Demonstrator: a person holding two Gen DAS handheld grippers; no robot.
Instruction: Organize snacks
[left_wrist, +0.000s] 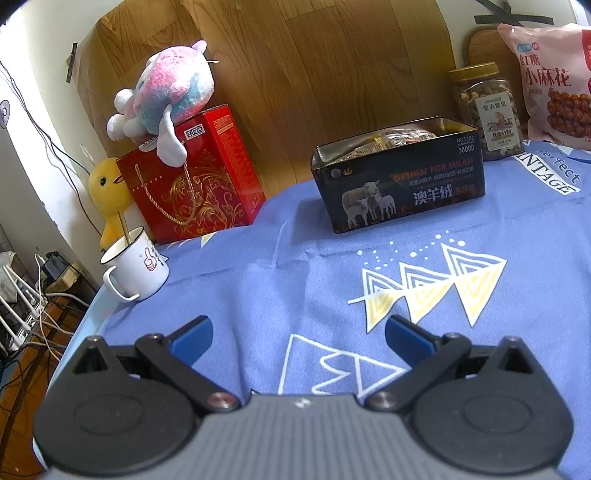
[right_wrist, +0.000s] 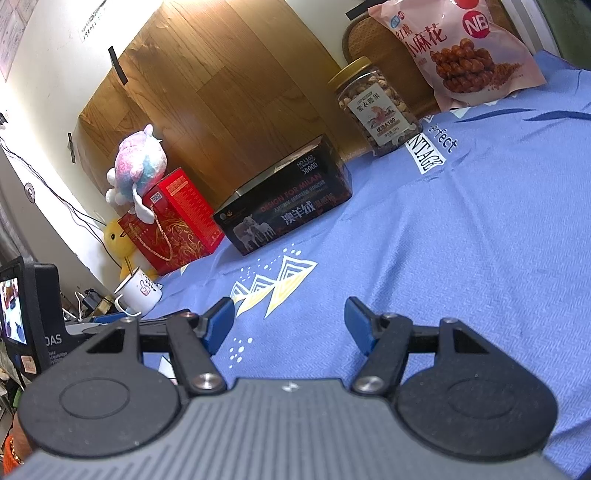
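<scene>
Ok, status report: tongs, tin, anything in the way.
Left tongs open, empty. Right tongs open, empty. Black tin lidless, snack packets inside. Blue cloth between tongs and tin bare.

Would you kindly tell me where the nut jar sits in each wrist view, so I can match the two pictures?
Left wrist: nut jar at upper right, behind the black tin's right end, left of the pink snack bag.
Right wrist: nut jar at upper centre-right, right of the tin, left of the bag.
Shared landmark: the black tin.
</scene>
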